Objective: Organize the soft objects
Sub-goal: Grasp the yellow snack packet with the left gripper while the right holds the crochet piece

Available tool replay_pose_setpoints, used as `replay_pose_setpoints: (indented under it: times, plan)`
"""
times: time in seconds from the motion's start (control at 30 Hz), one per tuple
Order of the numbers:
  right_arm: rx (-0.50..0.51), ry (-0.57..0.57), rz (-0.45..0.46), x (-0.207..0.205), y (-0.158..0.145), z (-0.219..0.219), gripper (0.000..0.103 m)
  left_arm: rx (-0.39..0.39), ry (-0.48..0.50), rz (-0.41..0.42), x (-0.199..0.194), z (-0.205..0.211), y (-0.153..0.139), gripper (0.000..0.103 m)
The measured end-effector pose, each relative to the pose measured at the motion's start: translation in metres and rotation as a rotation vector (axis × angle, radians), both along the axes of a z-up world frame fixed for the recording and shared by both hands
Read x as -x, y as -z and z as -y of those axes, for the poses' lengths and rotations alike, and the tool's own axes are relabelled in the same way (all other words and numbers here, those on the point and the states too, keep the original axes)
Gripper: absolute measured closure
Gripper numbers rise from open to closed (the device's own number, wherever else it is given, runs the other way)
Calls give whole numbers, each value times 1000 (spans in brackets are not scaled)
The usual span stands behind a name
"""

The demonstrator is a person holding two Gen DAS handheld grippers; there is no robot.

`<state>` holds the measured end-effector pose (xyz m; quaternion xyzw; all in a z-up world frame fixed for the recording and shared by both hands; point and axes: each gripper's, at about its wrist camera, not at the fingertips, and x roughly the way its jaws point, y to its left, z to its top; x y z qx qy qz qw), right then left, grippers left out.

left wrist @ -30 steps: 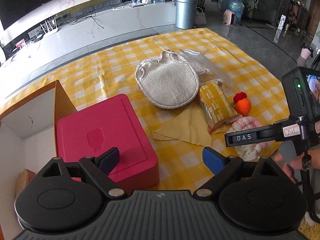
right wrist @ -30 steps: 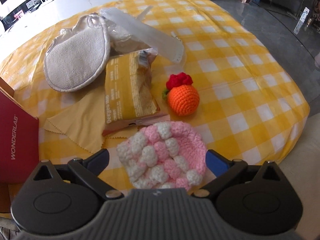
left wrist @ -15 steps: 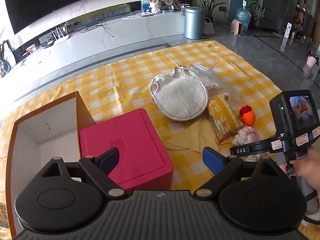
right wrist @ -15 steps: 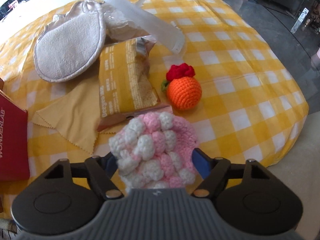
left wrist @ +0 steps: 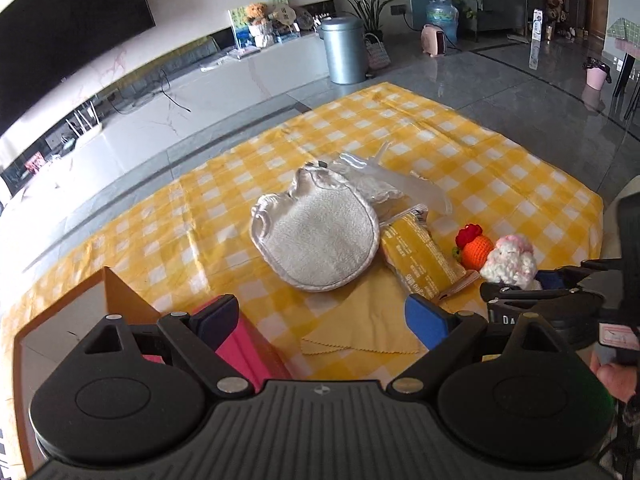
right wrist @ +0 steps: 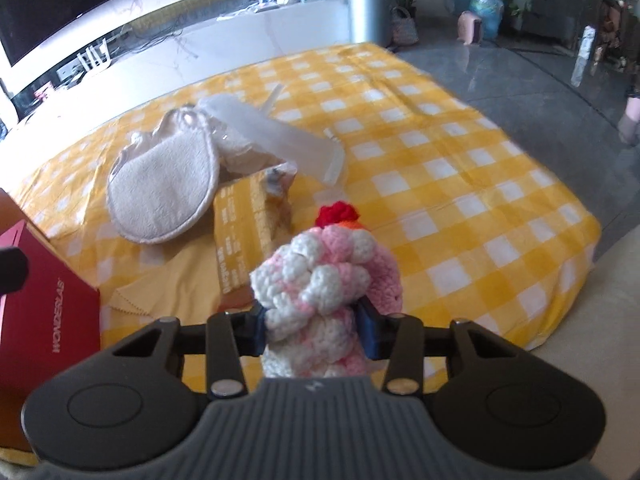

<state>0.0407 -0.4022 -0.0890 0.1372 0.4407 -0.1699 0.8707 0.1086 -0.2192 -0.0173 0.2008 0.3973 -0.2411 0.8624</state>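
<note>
My right gripper (right wrist: 316,326) has its jaws closing on a pink and white crochet piece (right wrist: 328,276), and both blue pads press into its sides. The piece hangs clear of the yellow checked cloth (right wrist: 460,184). The left wrist view shows the same crochet piece (left wrist: 508,262) raised at the right, in the right gripper (left wrist: 532,284). My left gripper (left wrist: 324,316) is open and holds nothing. It hovers over the edge of a pink box (left wrist: 244,352). An orange crochet fruit (left wrist: 474,252), a beige mitt (left wrist: 320,236) and a yellow snack packet (left wrist: 420,256) lie on the cloth.
An open cardboard box (left wrist: 120,292) stands at the left, beside the pink box. A thin yellow cloth (left wrist: 360,328) lies under the packet. A clear plastic bag (right wrist: 276,136) sits behind the mitt. The table's edge drops off at the right, and a hand (left wrist: 616,380) grips the right handle.
The right jaws have narrowed onto the crochet piece and lifted it off the cloth. Both grippers have pulled back and up, so more of the room shows.
</note>
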Motion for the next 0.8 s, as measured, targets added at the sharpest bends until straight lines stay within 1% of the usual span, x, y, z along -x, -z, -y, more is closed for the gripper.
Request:
replay_pose_setpoints:
  times: [0.03, 0.1, 0.13, 0.17, 0.27, 0.3, 0.37, 0.43, 0.5, 0.53, 0.6, 0.67, 0.73, 0.8]
  plan:
    - [13, 27, 19, 2, -3, 5, 60, 3, -6, -40, -8, 4, 7, 0]
    - [6, 82, 54, 8, -6, 15, 60, -3, -18, -102, -21, 14, 20, 0]
    - [3, 105, 58, 10, -6, 20, 60, -7, -26, -129, -28, 19, 26, 0]
    - [-4, 116, 49, 9, -4, 24, 60, -7, -36, -142, -34, 22, 31, 0]
    - [-79, 128, 50, 9, 3, 36, 59, 3, -63, -167, -45, 34, 43, 0]
    - [-85, 130, 49, 10, 4, 37, 59, 11, -68, -179, -48, 39, 48, 0]
    - [-71, 130, 51, 11, 2, 33, 58, 28, -86, -207, -53, 47, 54, 0]
    - [-22, 120, 27, 10, 1, 27, 58, 45, -99, -269, -60, 58, 64, 0]
    - [8, 115, 22, 11, 0, 23, 58, 48, -91, -320, -66, 72, 73, 0]
    - [16, 115, 18, 11, 0, 23, 58, 44, -95, -331, -69, 79, 77, 0]
    - [24, 120, 7, 12, 1, 26, 58, 17, -105, -343, -74, 93, 86, 0]
    - [7, 103, 7, 13, 3, 27, 58, -34, -100, -350, -80, 109, 96, 0]
    - [-4, 93, 3, 13, 5, 27, 58, -84, -101, -341, -83, 122, 108, 0]
    - [11, 93, -7, 11, 6, 25, 58, -105, -96, -334, -84, 135, 119, 0]
